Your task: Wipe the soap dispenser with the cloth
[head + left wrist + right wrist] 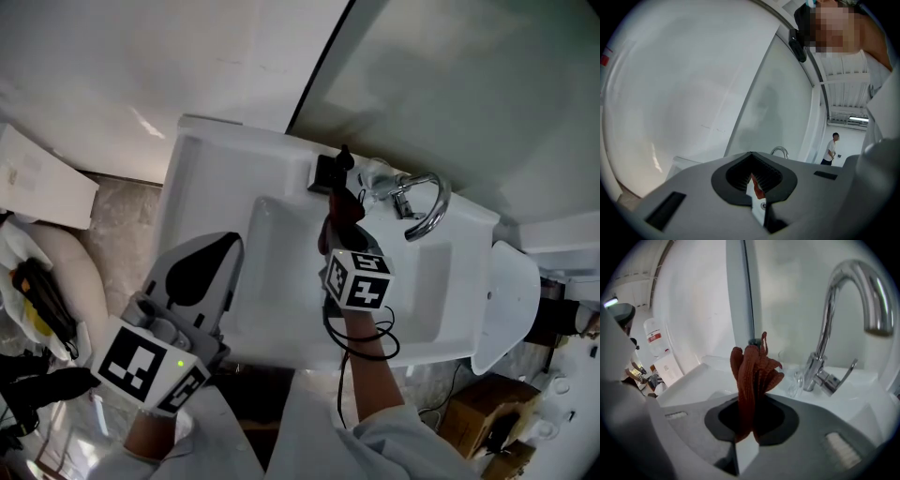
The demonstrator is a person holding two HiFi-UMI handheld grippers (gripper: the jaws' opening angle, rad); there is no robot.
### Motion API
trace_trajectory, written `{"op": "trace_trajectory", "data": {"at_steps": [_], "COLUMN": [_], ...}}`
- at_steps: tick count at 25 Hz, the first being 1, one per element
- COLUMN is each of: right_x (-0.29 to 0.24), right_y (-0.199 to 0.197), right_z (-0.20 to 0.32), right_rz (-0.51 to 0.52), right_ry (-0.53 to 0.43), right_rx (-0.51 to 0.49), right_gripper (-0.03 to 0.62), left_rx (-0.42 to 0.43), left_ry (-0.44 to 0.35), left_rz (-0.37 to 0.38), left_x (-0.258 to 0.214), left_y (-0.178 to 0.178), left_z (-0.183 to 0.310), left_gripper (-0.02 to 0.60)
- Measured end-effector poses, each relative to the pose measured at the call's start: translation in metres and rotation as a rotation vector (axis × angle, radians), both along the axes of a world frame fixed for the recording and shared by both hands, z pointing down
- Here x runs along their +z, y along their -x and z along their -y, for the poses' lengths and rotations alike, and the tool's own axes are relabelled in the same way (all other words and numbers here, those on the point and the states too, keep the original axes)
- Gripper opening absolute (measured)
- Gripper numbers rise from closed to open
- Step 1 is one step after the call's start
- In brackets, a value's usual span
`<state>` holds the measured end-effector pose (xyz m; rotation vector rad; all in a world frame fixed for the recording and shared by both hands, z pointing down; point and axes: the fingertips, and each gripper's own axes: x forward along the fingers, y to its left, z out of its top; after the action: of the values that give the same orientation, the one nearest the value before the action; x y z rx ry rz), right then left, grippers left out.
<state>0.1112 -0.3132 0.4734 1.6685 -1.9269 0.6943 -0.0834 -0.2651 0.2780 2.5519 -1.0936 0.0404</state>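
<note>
A black soap dispenser point(327, 174) stands on the back rim of the white sink point(216, 178), left of the chrome faucet point(427, 202). My right gripper point(336, 246) is shut on a rust-red cloth point(345, 212), which hangs bunched just in front of the dispenser. In the right gripper view the cloth point(752, 376) rises from the right gripper point(749, 408) and hides most of the dispenser; only a dark tip point(753, 341) shows. My left gripper point(225, 246) hovers over the sink's left front, shut on nothing. Through the left gripper point(752, 157) a sliver of cloth point(758, 186) shows.
The faucet point(843, 291) arches at the right with a lever handle point(847, 372). A white fixture point(506, 300) adjoins the sink's right side, with a cardboard box point(478, 408) below. Dark items point(37, 291) lie at the left. A distant person point(830, 149) stands in the background.
</note>
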Motion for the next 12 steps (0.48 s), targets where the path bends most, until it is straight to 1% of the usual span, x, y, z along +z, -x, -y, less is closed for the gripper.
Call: {"op": "trace_trajectory", "data": {"at_steps": [7,9,12], "right_x": [-0.068,-0.078,-0.087], "right_y": [0.003,0.004,0.004], "right_z": [0.034,0.045,0.059], "right_rz": [-0.145,-0.185,-0.246], "right_ry": [-0.181,-0.212,-0.232], "right_rx": [-0.045,-0.051,-0.05], "right_gripper": [0.055,0.055,0.055], "left_rx": [0.013,0.015,0.014], "left_ry": [-0.009,-0.01,-0.005], "left_rz": [0.002,0.004,0.009], "left_x": [-0.002,-0.002,-0.001], "left_y": [-0.006,-0.007,-0.006], "left_z": [0.0,-0.001,-0.003], "left_gripper": [0.005,0.005,0.005]}}
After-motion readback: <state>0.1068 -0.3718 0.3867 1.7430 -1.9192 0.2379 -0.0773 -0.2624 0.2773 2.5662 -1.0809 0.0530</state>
